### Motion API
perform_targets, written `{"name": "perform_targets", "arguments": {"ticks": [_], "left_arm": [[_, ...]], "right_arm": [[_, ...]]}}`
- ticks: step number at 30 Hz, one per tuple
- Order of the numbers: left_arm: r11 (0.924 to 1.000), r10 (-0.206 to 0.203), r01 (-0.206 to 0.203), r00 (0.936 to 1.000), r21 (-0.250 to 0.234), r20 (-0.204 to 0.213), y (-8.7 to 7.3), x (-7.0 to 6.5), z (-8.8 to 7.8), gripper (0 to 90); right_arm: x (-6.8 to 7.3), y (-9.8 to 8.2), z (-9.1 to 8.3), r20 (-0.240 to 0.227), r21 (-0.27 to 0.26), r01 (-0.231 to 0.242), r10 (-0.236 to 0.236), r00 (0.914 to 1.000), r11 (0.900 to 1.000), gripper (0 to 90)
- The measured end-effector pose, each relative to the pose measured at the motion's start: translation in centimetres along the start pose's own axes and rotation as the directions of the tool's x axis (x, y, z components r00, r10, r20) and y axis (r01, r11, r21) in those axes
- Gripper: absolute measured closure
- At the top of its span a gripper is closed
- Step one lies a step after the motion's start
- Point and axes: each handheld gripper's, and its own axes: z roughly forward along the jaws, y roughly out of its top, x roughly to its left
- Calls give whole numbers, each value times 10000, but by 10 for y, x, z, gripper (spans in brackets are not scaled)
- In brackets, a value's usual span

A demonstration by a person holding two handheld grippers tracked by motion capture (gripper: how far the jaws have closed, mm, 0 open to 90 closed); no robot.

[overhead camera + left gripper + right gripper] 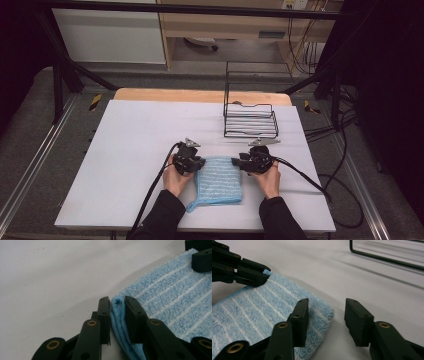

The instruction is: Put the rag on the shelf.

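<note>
A folded light-blue striped towel (218,180) lies flat on the white table near the front edge. My left gripper (201,162) is at the towel's far left corner. In the left gripper view its jaws (117,307) are pinched on the folded edge of the towel (175,295). My right gripper (235,161) is at the far right corner. In the right gripper view it (327,307) stands open, one jaw over the towel (257,310) and the other over bare table, the corner lying between them.
A black wire basket (250,120) stands on the table just behind the right gripper; its lower bar (384,257) shows in the right gripper view. The white table top (140,140) stretches left and back. Cables trail from both grippers toward the front edge.
</note>
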Motion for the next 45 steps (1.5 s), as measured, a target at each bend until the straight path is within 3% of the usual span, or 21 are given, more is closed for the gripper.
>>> {"name": "perform_targets", "arguments": {"ticks": [6, 15, 20, 28, 45], "left_arm": [[9998, -90, 91, 9999, -197, 45, -3, 1, 0, 755], [9990, 121, -106, 9994, -442, 334, -6, 4, 0, 767], [9975, -429, 468, 9965, -527, 724, -7, 9, -1, 777], [9907, -820, 952, 9880, -976, 1311, -12, 16, -6, 801], [9727, -427, 730, 9893, -2202, 1393, -14, 10, -37, 803]], "right_arm": [[1, -2, 5, -246, 329, -261, 269, 9993, 9991, 666], [1, -3, 7, -531, 511, -579, 606, 9968, 9970, 769], [2, -1, 5, -569, 443, -626, 651, 9963, 9971, 808], [5, 2, -5, -594, 52, -640, 642, 9962, 9979, 813], [22, 9, -28, -586, -992, -133, 75, 9983, 9950, 815]]}}
